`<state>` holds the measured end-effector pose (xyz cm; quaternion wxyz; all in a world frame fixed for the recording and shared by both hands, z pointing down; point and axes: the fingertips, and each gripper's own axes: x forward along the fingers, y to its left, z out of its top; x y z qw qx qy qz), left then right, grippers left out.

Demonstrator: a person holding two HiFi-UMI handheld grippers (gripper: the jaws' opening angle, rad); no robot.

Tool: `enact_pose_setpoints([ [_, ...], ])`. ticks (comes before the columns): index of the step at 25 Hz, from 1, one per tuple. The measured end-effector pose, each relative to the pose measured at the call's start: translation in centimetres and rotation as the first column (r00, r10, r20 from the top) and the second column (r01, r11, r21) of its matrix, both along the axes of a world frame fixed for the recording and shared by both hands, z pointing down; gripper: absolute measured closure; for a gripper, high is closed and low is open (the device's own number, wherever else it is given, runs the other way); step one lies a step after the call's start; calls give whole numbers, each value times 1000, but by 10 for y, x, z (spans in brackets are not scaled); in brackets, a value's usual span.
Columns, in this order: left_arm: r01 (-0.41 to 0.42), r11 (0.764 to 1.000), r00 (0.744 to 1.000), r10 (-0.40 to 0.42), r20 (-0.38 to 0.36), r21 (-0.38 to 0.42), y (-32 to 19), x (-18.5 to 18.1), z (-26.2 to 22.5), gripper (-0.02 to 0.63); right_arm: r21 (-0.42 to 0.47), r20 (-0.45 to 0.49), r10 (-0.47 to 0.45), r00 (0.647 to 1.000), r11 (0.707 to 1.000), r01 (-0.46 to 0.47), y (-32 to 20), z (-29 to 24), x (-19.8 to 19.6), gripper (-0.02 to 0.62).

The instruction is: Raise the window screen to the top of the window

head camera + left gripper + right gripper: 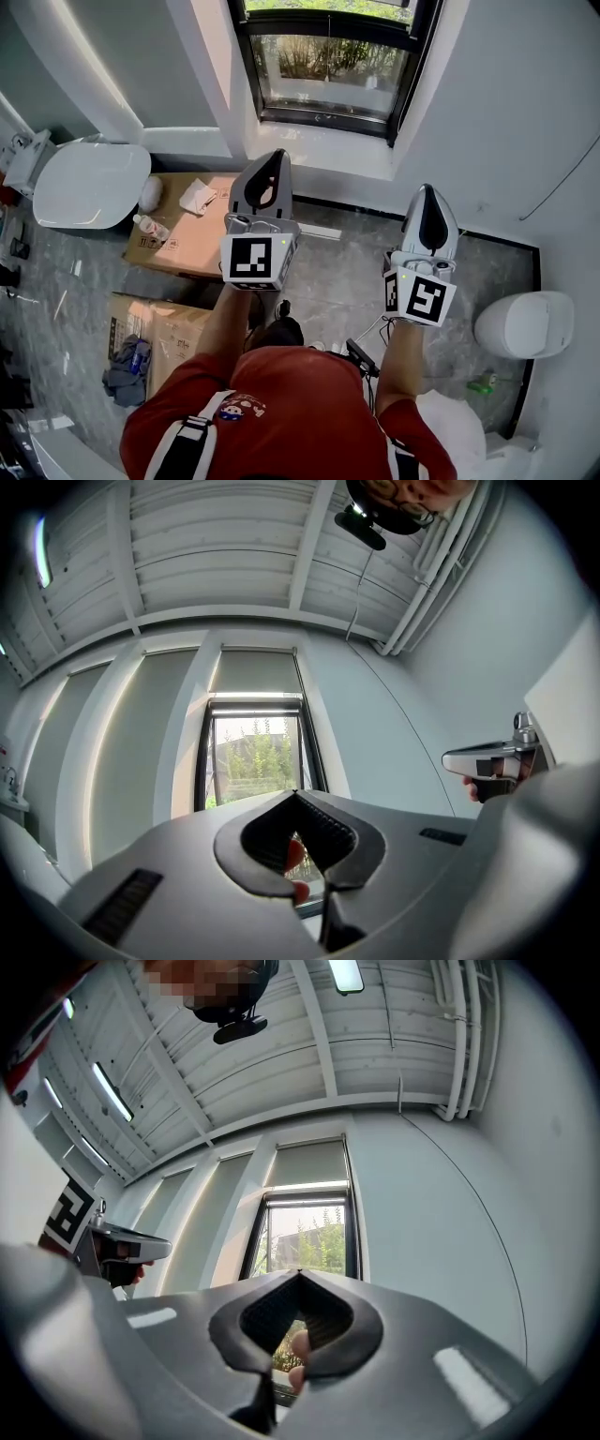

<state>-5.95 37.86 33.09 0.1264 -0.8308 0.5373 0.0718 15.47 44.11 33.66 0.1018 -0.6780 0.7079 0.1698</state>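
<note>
Left gripper (273, 157): jaws closed tip to tip, nothing held. Right gripper (428, 190): the same. The 2 grippers are side by side, aimed up at the window (328, 61) and well apart from it. The window screen (253, 672) shows as a grey panel above the clear glass.

Two grippers are counted in the middle of the frame, the left gripper (272, 159) and the right gripper (427, 191). Two marker cubes are counted, a left cube (258, 258) and a right cube (420, 295). One window (328, 61) is seen at the top. Two cardboard boxes are counted at the left, an upper box (187, 239) and a lower box (164, 328). One bottle (150, 227) is seen on the upper box.
</note>
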Motion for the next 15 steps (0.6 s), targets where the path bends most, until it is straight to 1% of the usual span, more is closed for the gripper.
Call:
enact_pose_setpoints([
  [5, -2, 1000, 1000, 1, -23, -8, -40, -19, 1, 600, -11, -17, 6, 1000, 1000, -6, -39, -1, -18, 586],
  [10, 0, 1000, 1000, 0, -23, -2, -76, -46, -1, 600, -10, -39, 18, 999, 1000, -18, -76, -7, -42, 586],
  [12, 5, 1000, 999, -5, -35, -12, -95, -58, -1, 600, -11, -52, 24, 998, 1000, -24, -92, -9, -53, 586],
  [15, -9, 1000, 998, 8, -62, -11, -118, -72, 2, 600, -9, -58, 36, 998, 999, -37, -114, -10, -65, 586],
])
